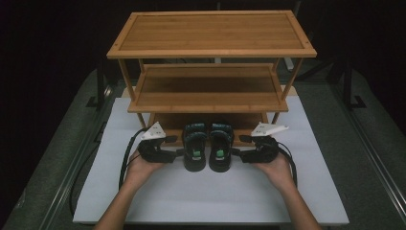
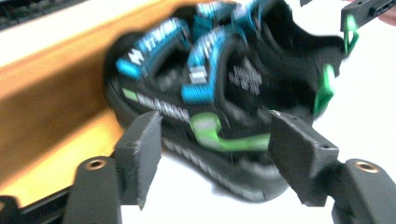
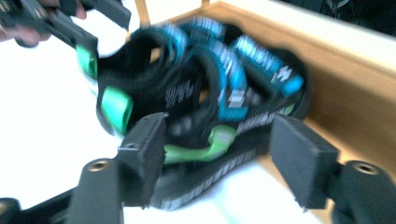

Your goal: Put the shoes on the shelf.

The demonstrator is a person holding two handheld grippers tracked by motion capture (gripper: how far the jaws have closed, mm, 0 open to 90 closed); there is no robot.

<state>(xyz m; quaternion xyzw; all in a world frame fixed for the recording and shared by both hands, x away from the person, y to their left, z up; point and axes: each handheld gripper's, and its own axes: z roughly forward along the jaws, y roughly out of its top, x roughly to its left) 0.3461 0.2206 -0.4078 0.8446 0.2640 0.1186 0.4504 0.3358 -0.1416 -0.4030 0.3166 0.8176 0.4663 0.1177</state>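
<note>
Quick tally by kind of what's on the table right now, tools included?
Sandals: 2, left sandal and right sandal
Wooden shelf rack: 1
White mat: 1
Hand-held tools: 2, left tool and right tool
Total: 6

**Blurry sandals and a few things you can't make out**

Both gripper views are smeared by motion, so the lettering on the sandal straps (image 2: 205,60) ahead of the jaws is unreadable. From the left gripper view, the sandal's sole (image 2: 224,177) between the jaws runs partly behind the pads, and the other gripper (image 2: 369,11) is cut off at the top right corner. In the high view the sandals' toes (image 1: 208,128) tuck under the rack's lowest shelf (image 1: 163,122), beyond the jaws, and whether the pads touch the sandals is too small to tell.
</note>
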